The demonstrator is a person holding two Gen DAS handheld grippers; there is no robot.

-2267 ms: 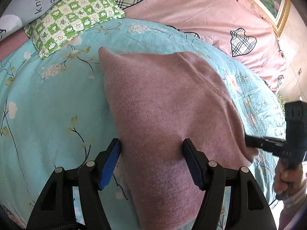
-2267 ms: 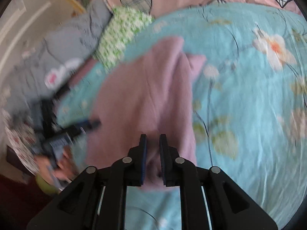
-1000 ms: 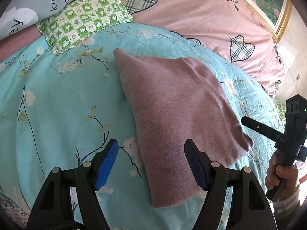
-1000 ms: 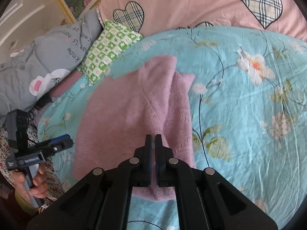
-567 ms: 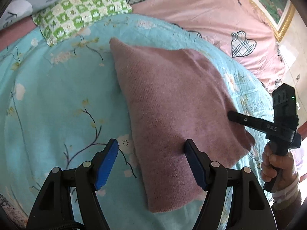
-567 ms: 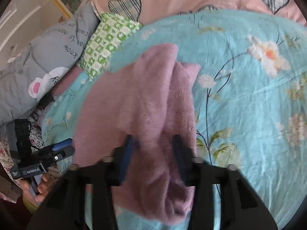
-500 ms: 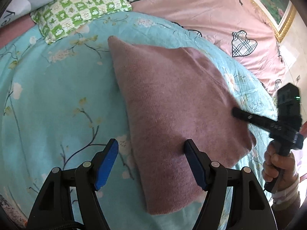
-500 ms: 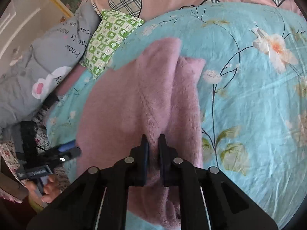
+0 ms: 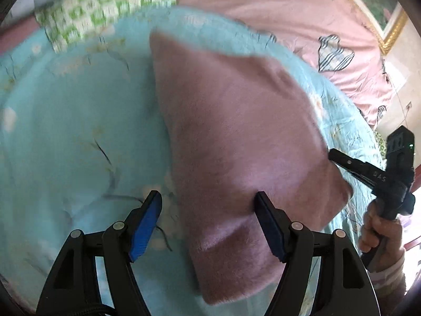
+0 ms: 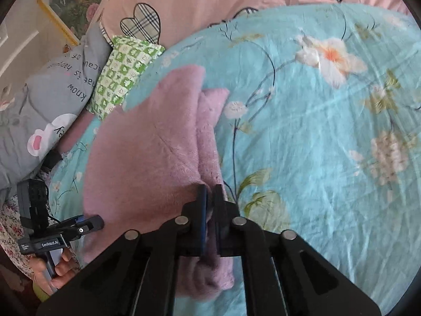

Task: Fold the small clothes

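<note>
Your right gripper (image 10: 209, 200) pinched the sweater (image 10: 147, 158) while your left gripper (image 9: 208, 218) hung wide open over it.

The mauve sweater (image 9: 236, 137) lay folded on the blue floral quilt (image 10: 329, 131), toward the quilt's edge nearest the pillows. Your right gripper's fingers were closed almost together on a fold of knit at the sweater's near right edge, with fabric bunched under them. In the left view that gripper (image 9: 342, 162) met the sweater's right corner. Your left gripper held nothing: one finger stood over the quilt just beside the sweater's left edge, the other over the sweater itself. A green checked pillow (image 10: 123, 73) lay just beyond the sweater's far corner, a grey printed pillow (image 10: 47, 100) beside it, and a pink heart-print sheet (image 10: 223, 2) behind both. The left view was blurred.
</note>
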